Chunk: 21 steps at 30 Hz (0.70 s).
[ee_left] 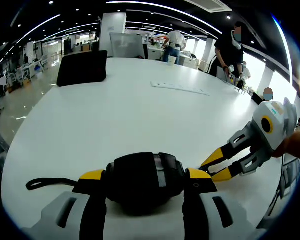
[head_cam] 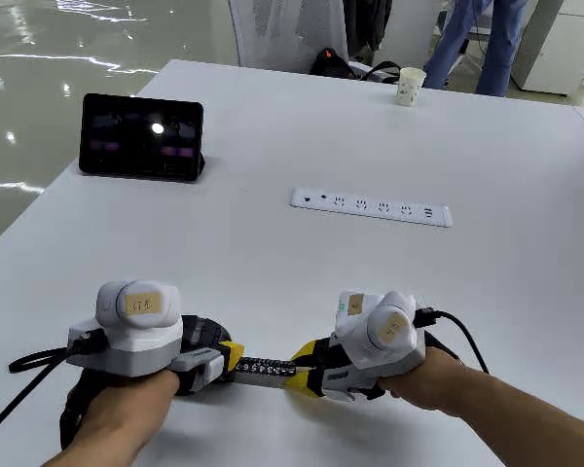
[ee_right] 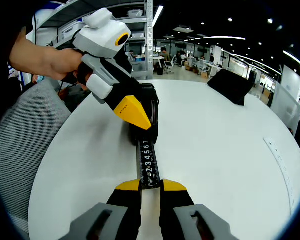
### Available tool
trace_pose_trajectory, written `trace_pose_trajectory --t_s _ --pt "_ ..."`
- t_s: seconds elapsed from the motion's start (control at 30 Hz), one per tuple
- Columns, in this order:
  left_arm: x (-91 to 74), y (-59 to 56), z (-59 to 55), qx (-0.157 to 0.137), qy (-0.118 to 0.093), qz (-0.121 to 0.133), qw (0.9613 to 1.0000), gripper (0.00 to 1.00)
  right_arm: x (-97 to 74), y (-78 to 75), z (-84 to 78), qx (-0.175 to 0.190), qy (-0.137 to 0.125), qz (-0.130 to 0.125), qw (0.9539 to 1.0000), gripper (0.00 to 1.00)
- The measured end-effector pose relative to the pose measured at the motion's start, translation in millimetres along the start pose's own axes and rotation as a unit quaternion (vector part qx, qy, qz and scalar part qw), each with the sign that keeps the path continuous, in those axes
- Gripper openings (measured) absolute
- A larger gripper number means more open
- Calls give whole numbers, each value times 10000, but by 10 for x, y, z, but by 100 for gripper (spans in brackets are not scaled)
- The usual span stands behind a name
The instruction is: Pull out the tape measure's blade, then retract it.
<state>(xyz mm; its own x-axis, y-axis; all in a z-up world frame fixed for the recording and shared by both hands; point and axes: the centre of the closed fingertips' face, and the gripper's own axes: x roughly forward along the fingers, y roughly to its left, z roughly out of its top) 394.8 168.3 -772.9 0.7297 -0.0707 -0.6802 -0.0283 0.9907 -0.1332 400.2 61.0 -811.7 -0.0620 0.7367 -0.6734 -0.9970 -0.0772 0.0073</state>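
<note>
White tabletop (head_cam: 389, 272) runs out ahead of you in an open office, with a dark tablet (head_cam: 142, 136), a power strip (head_cam: 372, 207) and a paper cup (head_cam: 409, 86) well clear of the work. At the near edge, your left tongs (ee_left: 146, 176) are clamped on either side of the black tape measure (ee_right: 146, 112), which seems to rest on the tabletop. Your right tongs (ee_right: 151, 186) are pinched narrow on the tip of the blade (ee_right: 148, 162). The blade bridges the short gap between the two tools, and only its first few numerals show.

You look to be early in the pull-out step, with most of the blade inside the case. Next, draw the right tongs straight away from the case, in line with the blade, while the left holds the case flat and steady. Keep the pinch firm, since a slip would likely let the blade snap back.
</note>
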Motion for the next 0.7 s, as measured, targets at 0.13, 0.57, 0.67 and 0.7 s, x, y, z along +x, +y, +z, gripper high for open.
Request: trace_pose_trajectory --t_s 0.13,0.57,0.67,0.7 --pt "-5 -4 1 -4 0 -8 10000 56 47 -7 24 -8 -22 8 10000 10" --pt "-10 -5 -2 -17 7 -30 10000 57 118 44 129 -40 -82 11 10000 10" --pt "-9 -3 -2 -21 11 -28 10000 57 142 58 157 -63 -88 -3 9999 10" --pt "-10 -2 -2 -21 12 -29 10000 57 148 51 166 -62 -90 -3 9999 10"
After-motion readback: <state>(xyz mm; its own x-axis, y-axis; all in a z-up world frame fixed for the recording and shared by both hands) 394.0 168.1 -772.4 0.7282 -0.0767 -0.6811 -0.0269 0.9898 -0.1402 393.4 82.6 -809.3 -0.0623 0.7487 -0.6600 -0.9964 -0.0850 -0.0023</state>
